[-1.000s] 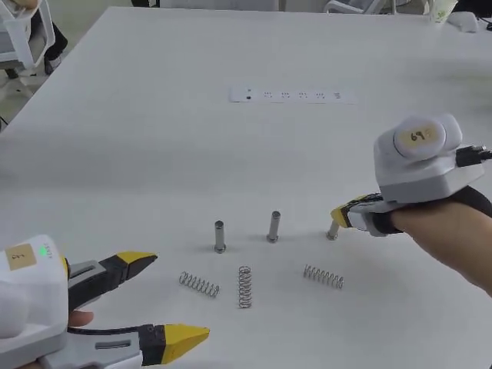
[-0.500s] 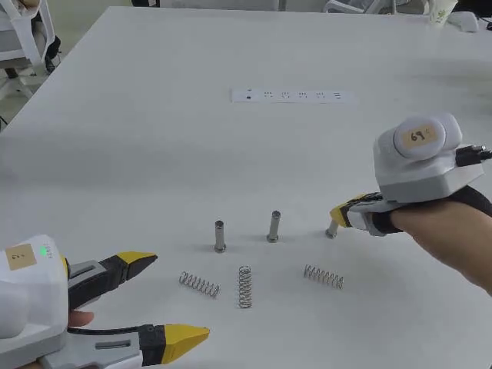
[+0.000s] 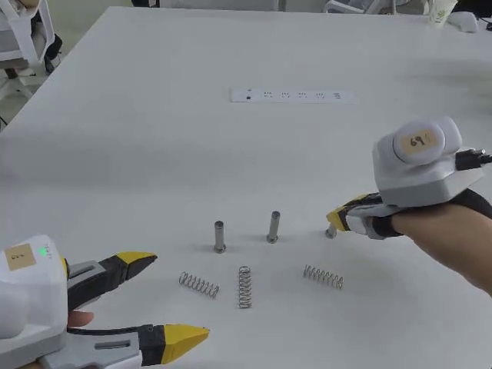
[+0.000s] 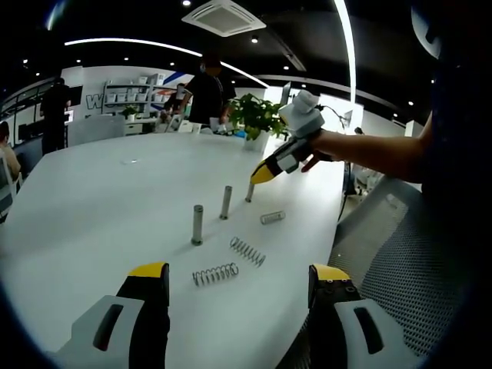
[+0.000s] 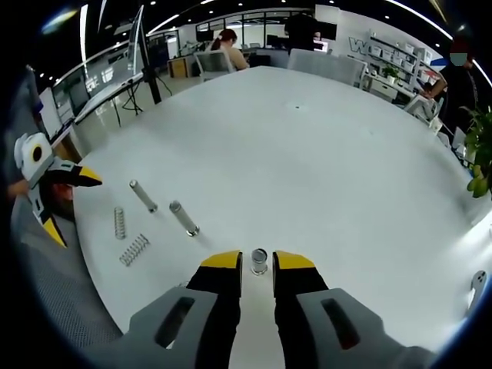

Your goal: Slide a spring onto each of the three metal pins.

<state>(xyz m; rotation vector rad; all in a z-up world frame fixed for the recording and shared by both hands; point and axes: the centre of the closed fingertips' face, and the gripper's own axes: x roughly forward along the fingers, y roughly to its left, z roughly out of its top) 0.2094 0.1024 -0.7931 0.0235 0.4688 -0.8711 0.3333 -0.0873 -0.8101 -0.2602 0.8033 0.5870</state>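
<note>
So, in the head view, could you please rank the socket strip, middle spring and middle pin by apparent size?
Socket strip: largest, though farthest.
Middle spring: next.
Middle pin: smallest, only slightly shorter than the spring.

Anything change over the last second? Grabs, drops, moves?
The right claw crept slightly left in the head view, closer onto the rightmost upright metal pin, which stands between its jaws with no clamp visible. Nothing taken hold of or let go. The left claw, the other two pins and the three steel coil springs stayed put.

Silver pins [image 3: 274, 227], white table [image 3: 154, 115]
</note>
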